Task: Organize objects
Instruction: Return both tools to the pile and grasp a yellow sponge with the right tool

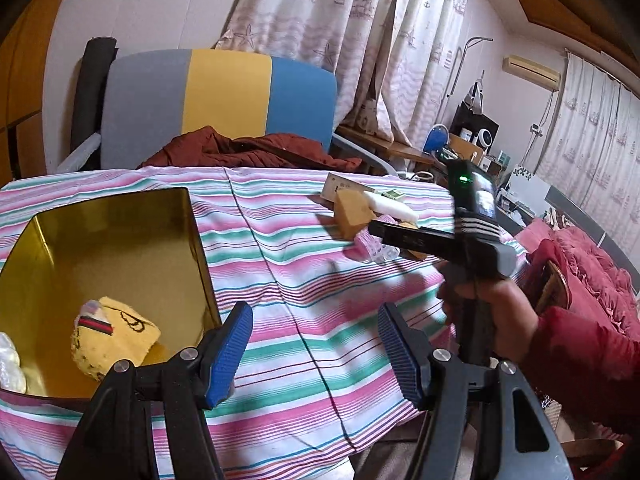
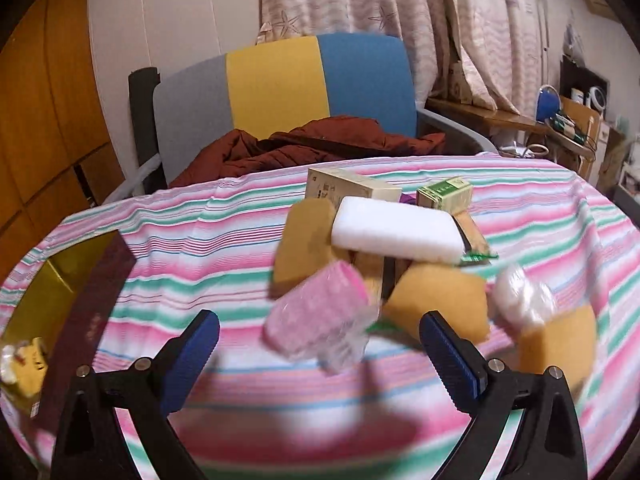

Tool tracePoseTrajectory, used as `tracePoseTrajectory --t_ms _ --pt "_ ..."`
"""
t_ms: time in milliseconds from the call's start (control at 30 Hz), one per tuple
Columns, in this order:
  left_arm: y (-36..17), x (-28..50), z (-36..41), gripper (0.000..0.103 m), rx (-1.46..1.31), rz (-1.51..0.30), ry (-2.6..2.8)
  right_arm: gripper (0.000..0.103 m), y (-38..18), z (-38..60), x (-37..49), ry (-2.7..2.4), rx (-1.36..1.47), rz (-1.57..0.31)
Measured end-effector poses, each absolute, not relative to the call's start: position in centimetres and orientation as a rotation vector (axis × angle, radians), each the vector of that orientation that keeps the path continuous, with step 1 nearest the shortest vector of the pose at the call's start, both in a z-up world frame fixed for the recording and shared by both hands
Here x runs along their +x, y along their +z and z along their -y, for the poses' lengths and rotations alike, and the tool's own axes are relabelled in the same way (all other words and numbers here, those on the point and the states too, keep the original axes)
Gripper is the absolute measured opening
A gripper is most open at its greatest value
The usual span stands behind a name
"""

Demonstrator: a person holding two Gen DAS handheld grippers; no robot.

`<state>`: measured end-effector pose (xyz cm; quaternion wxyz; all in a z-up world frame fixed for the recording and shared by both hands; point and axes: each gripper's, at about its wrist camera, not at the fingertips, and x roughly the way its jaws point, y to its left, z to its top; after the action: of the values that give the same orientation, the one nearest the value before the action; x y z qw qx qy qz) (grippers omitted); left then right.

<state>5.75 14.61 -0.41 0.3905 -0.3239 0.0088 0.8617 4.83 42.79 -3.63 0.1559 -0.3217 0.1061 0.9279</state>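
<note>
While the gold tin holds one yellow sponge, both grippers, left and right, gape empty; the sponge pile waits.

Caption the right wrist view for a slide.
Open right gripper approaches a pink wrapped sponge among sponges and boxes on the striped tablecloth.

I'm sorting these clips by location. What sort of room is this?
Most likely a bedroom at home: a bed with red bedding, long patterned curtains, and a wall air conditioner.
</note>
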Motion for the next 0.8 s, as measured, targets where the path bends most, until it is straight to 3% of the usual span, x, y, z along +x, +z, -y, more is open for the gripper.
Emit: tracePoseTrajectory --t_ms 333,600,800 --pt "-0.1 5.1 -14.8 0.066 -0.825 -0.005 2.218 0.101 -5.2 -39.1 5.0 2.831 -1.034 -0.396" --pt "-0.3 4.6 -14.9 0.066 -0.846 0.033 2.222 0.101 -2.6 -40.9 4.3 2.832 -0.866 -0.348" --pt "-0.1 4.6 -14.3 0.066 -0.838 0.045 2.252 0.101 -5.0 -42.5 2.3 2.786 -1.018 -0.488"
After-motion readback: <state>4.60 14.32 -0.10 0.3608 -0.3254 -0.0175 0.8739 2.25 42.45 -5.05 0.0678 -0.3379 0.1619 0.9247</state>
